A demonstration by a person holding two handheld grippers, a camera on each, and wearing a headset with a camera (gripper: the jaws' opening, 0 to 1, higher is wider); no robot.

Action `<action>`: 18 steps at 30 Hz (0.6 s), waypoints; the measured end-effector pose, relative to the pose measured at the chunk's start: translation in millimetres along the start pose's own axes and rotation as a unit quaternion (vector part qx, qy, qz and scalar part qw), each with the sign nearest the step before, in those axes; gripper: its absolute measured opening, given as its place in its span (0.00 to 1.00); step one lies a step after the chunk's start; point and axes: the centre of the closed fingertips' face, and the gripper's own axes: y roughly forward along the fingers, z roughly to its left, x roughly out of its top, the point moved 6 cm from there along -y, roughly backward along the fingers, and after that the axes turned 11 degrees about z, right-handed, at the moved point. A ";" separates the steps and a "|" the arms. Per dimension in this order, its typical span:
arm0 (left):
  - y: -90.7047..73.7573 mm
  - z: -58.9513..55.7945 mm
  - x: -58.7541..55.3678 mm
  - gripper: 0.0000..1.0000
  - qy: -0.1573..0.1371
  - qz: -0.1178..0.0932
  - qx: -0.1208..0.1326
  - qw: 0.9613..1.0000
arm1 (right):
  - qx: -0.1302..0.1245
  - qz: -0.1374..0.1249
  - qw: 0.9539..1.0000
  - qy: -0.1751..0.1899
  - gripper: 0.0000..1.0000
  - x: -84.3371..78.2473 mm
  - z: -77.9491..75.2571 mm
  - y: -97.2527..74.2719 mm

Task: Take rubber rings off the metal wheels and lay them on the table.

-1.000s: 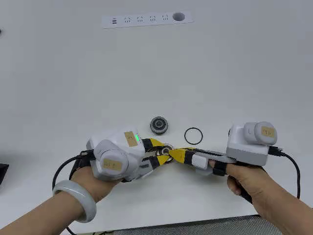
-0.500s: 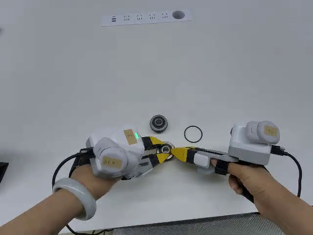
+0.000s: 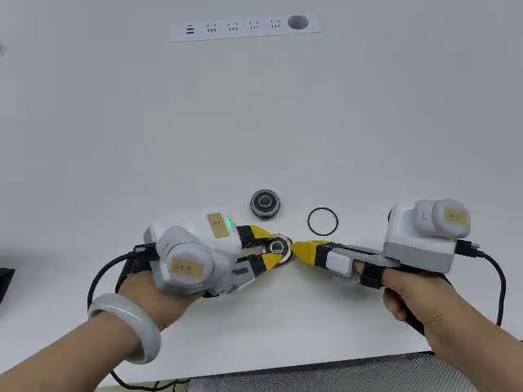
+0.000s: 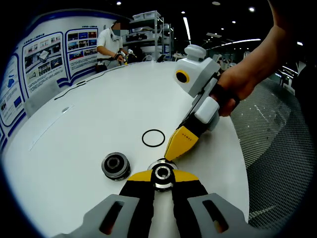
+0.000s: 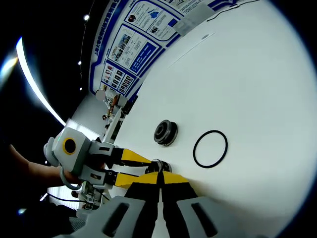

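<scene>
Left gripper (image 3: 278, 249): we see its yellow jaws pinching a wheel (image 4: 162, 174) from both sides, with the wheel's face turned toward that gripper's camera. Whether the wheel rests on the table (image 3: 384, 114) or hangs just clear of it, we cannot tell. Right gripper (image 5: 158, 175): the jaws are pressed together into one yellow wedge. The tip sits right at the wheel's rim, on its right side in the head view. We cannot tell if it nips any rubber there. The two grippers point at each other, tips meeting at the wheel, close to the near table edge. Each is held in a hand, and we note a pale bracelet (image 3: 122, 325) on the left wrist. A black cable (image 3: 105, 282) trails from the left gripper. Just beyond the tips, the other wheel (image 3: 265, 203) lies on the table with a dark outer band and a metal centre. To its right, apart from it, a loose black ring (image 3: 323, 222) lies flat on the table, beyond the right gripper's tip. At the far side lies a white power strip (image 3: 245, 28). In the left gripper view a person (image 4: 110, 42) stands past the table's far end, beside a poster wall (image 4: 47, 54).
</scene>
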 end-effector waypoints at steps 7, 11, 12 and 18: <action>-0.1 0.0 0.2 0.13 -0.001 0.002 0.000 1.000 | 0.004 -0.001 1.000 0.007 0.02 1.1 2.3 0.0; 0.2 0.5 -0.3 0.13 -0.001 0.002 0.000 1.000 | 0.005 0.001 1.000 0.008 0.02 1.4 4.6 0.5; 0.2 0.7 -0.4 0.13 -0.002 0.002 0.000 1.000 | 0.006 0.001 1.000 0.007 0.02 1.8 4.7 0.9; 0.2 0.6 -0.2 0.13 -0.002 0.002 0.000 1.000 | 0.008 0.002 1.000 0.008 0.02 2.1 6.0 1.4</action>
